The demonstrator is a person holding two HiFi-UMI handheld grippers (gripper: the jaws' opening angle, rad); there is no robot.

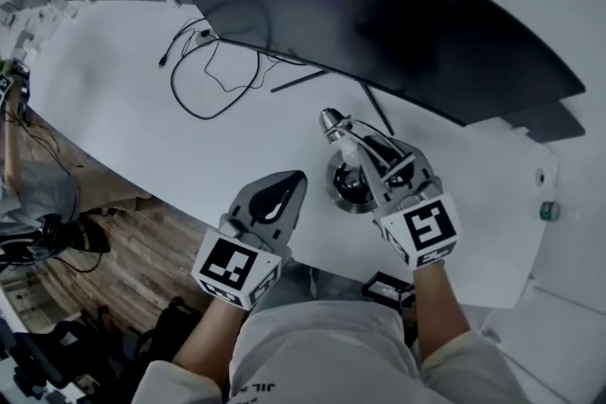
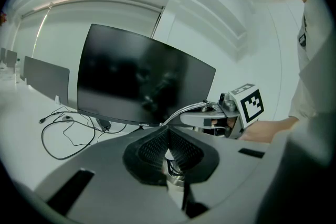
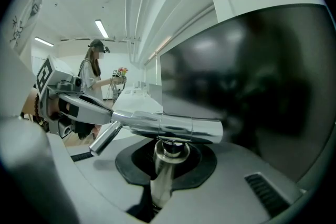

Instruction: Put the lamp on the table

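Observation:
The lamp is chrome, with a round base (image 1: 347, 191), a thin stem (image 3: 162, 178) and a tube-shaped head (image 3: 170, 126). My right gripper (image 1: 367, 154) is shut on the stem, which stands upright between its jaws (image 3: 163, 165). The base hangs over the white table (image 1: 123, 99) near its front edge; I cannot tell whether it touches. My left gripper (image 1: 295, 181) is just left of the lamp, shut with nothing in it (image 2: 168, 131). In the left gripper view, the right gripper (image 2: 210, 122) and the lamp's chrome arm (image 2: 184, 110) are ahead.
A large curved dark monitor (image 1: 379, 14) stands on thin legs right behind the lamp. A black cable (image 1: 213, 76) loops on the table at the back left. A small green thing (image 1: 549, 211) sits at the right edge. A person (image 3: 94, 73) stands far off.

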